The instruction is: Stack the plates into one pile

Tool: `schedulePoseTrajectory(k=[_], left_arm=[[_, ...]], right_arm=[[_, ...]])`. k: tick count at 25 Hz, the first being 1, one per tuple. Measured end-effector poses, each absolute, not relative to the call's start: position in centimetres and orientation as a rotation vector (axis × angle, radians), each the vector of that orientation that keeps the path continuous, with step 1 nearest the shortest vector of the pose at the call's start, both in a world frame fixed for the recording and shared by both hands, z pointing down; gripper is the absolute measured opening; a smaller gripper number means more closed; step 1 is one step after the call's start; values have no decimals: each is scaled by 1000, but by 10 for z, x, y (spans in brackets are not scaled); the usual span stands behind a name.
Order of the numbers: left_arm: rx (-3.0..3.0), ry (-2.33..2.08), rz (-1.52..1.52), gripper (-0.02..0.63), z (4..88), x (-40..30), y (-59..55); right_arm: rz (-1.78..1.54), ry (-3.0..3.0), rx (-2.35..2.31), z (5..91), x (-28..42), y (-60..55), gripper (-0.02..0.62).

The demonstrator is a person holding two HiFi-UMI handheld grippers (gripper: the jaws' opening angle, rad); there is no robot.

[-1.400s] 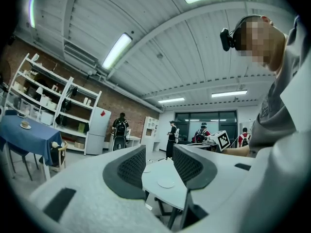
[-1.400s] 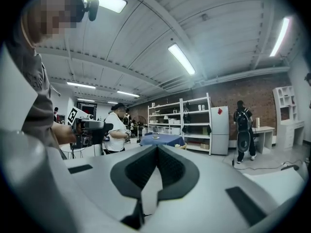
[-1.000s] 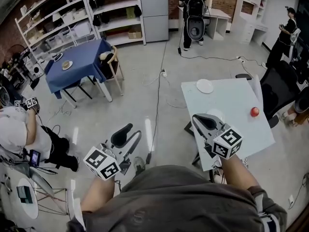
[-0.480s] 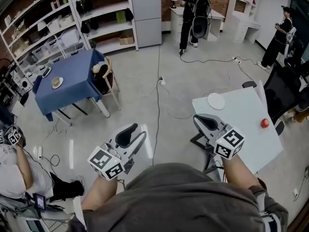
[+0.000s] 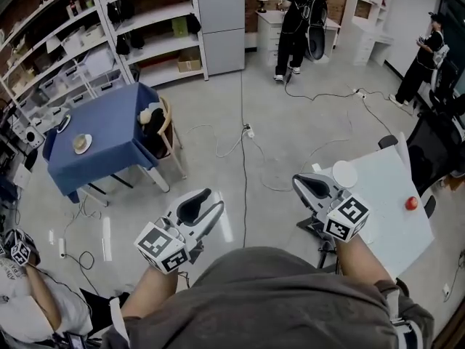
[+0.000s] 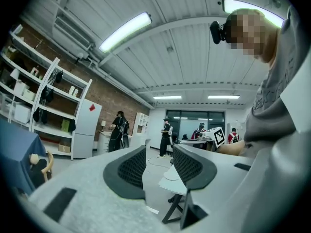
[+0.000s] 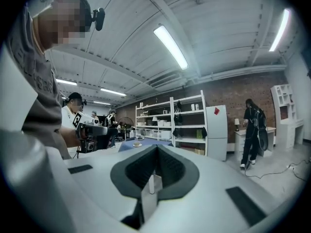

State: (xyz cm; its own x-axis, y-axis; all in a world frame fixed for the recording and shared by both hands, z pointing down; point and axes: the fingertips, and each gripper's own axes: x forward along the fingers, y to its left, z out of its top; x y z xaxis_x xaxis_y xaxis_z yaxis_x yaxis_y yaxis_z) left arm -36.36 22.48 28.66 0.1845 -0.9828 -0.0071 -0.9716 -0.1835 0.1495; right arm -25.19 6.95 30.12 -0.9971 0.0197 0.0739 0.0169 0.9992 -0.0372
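Note:
A white plate [image 5: 344,174] lies near the far corner of the white table [image 5: 385,209] at the right; the left gripper view also shows the plate [image 6: 171,174]. A second plate [image 5: 82,144], with something on it, sits on the blue table [image 5: 109,140] at the left, and the right gripper view has that plate [image 7: 137,144] small and far off. My left gripper [image 5: 211,201] is held level over the floor, open and empty [image 6: 159,152]. My right gripper [image 5: 299,182] is beside the white table's near-left edge, shut with nothing in it [image 7: 156,147].
A red ball [image 5: 411,203] rests on the white table. A chair [image 5: 163,126] stands against the blue table. Shelving [image 5: 87,35] and a fridge [image 5: 221,17] line the far wall. Cables [image 5: 243,158] trail across the floor. People stand at the back [image 5: 298,20] and right [image 5: 425,49]; another sits low left [image 5: 29,311].
The whole view has swung: the white table slid to the right and the blue table came nearer the middle. Both grippers travelled along with me, jaws unchanged.

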Motion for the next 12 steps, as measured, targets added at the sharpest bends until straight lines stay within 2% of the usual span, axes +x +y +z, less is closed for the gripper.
schedulePoseTrajectory(k=[6,12], left_arm=[[2276,-1950,-179,158,296,-406,187],[2226,-1981,-179,158,291,-416,130]], right_arm=[[86,-3040,-60,314,-290,30,-6],[85,-3021,-141,304,-311,-25,-6]])
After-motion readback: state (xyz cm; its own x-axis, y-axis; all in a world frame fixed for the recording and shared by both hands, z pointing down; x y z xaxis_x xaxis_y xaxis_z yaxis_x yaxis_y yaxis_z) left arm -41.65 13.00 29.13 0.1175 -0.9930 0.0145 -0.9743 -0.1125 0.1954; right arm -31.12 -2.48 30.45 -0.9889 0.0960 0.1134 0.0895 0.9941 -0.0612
